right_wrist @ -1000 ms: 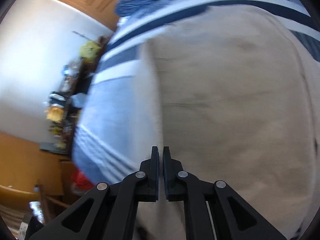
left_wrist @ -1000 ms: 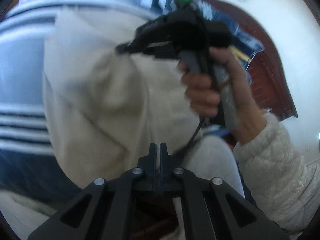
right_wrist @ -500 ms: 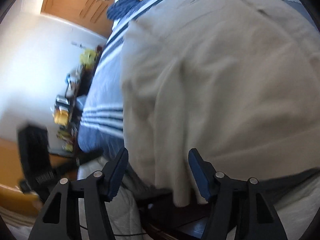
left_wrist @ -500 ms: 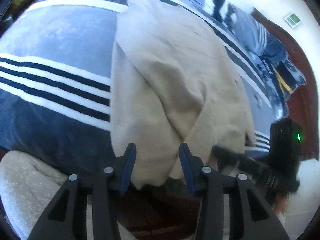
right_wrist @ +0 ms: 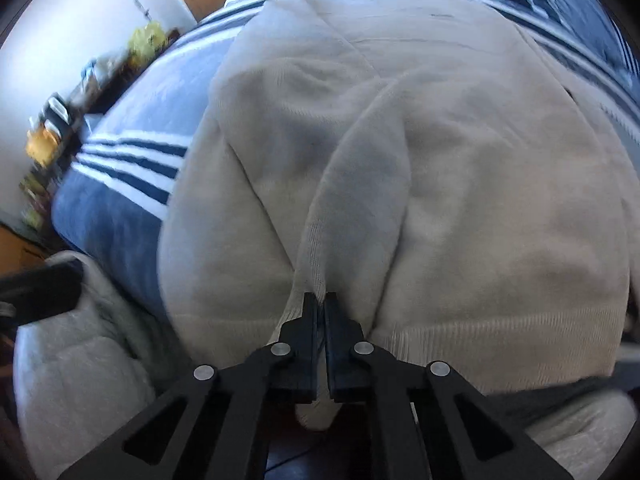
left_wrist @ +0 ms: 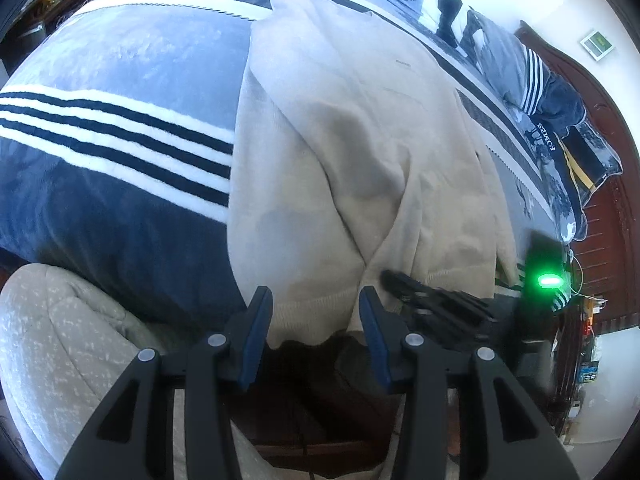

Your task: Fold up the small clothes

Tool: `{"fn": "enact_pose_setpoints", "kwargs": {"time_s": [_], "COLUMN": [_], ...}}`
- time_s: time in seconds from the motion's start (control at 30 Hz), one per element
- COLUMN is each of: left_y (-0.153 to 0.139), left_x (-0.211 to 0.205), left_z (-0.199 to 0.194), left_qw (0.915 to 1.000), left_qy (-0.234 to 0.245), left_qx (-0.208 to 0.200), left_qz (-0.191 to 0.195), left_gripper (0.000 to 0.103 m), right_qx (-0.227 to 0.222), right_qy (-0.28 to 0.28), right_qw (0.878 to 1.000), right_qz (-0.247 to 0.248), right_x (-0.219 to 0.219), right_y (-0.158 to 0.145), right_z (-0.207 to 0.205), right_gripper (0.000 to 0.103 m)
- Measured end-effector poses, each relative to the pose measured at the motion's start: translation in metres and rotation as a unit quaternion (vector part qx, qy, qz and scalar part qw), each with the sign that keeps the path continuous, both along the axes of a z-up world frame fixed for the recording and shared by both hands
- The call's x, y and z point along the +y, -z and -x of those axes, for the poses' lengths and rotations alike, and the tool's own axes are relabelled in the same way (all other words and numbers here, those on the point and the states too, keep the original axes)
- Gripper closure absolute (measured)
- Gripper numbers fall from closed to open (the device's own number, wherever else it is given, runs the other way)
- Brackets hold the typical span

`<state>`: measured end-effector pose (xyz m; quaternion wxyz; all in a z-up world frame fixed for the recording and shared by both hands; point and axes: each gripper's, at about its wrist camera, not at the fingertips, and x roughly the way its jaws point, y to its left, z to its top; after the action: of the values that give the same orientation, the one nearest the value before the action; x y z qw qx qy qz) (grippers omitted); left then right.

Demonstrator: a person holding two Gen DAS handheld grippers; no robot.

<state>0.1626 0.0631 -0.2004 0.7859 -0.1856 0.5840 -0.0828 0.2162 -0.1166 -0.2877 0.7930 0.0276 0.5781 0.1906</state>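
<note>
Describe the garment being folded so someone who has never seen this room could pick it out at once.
Start from the bed, covered by a blue blanket with dark and white stripes. Lying on it, reaching its near edge, is a beige knit sweater with a ribbed hem. It is the only plain, pale piece there; the right tongs have just closed on a fold of it.

Beige sweater [left_wrist: 360, 168], blue blanket [left_wrist: 132, 60] with navy-and-white stripes, cream quilted sleeve [left_wrist: 60, 340]

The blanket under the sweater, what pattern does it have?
The blanket is blue with dark navy and white stripes, clearest in the left wrist view.
</note>
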Motion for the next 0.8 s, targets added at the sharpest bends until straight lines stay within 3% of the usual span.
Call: {"fn": "enact_pose_setpoints", "kwargs": {"time_s": [0.17,0.27,0.37,0.4,0.43,0.5,0.57,0.6,0.67,0.73,0.77,0.8], "left_y": [0.006,0.013,0.021,0.025,0.027,0.033,0.037,0.040,0.043,0.047,0.047,0.044], "left_x": [-0.003,-0.016,-0.026,-0.029,-0.031,-0.036,-0.039,-0.040,-0.041,-0.039,-0.038,-0.035], "left_z": [-0.011,-0.032,-0.051,-0.060,-0.064,-0.077,-0.086,-0.093,-0.101,-0.108,-0.108,-0.105], "left_qw": [0.9997,0.9988,0.9990,0.9988,0.9988,0.9990,0.9992,0.9993,0.9997,0.9992,0.9988,0.9989], "left_qy": [0.006,0.025,0.027,0.028,0.027,0.026,0.027,0.026,0.020,0.013,0.013,0.009], "left_qx": [0.009,0.018,0.021,0.024,0.026,0.027,0.023,0.020,0.013,0.002,0.006,0.005], "left_qz": [0.024,0.039,0.030,0.034,0.032,0.024,0.021,0.018,0.003,-0.037,-0.047,-0.046], "left_gripper": [0.054,0.053,0.053,0.053,0.053,0.053,0.053,0.053,0.058,0.084,0.100,0.101], "right_qx": [-0.015,-0.007,0.021,0.024,0.017,-0.009,-0.011,-0.007,0.008,0.019,0.018,0.014], "right_qy": [0.067,0.129,0.182,0.185,0.179,0.161,0.138,0.134,0.122,0.112,0.111,0.112], "right_qw": [0.990,0.984,0.972,0.970,0.971,0.975,0.981,0.983,0.985,0.989,0.990,0.990], "right_qz": [-0.124,-0.123,-0.147,-0.156,-0.156,-0.154,-0.134,-0.129,-0.124,-0.099,-0.089,-0.084], "right_x": [-0.074,-0.116,-0.148,-0.147,-0.144,-0.129,-0.122,-0.116,-0.105,-0.094,-0.096,-0.096], "right_y": [-0.046,-0.042,-0.028,-0.027,-0.030,-0.035,-0.032,-0.027,-0.014,-0.004,-0.001,-0.003], "right_z": [0.017,0.016,0.017,0.016,0.017,0.020,0.016,0.011,0.004,-0.005,-0.006,-0.005], "right_gripper": [0.100,0.096,0.093,0.070,0.038,0.032,0.032,0.038,0.061,0.095,0.098,0.099]}}
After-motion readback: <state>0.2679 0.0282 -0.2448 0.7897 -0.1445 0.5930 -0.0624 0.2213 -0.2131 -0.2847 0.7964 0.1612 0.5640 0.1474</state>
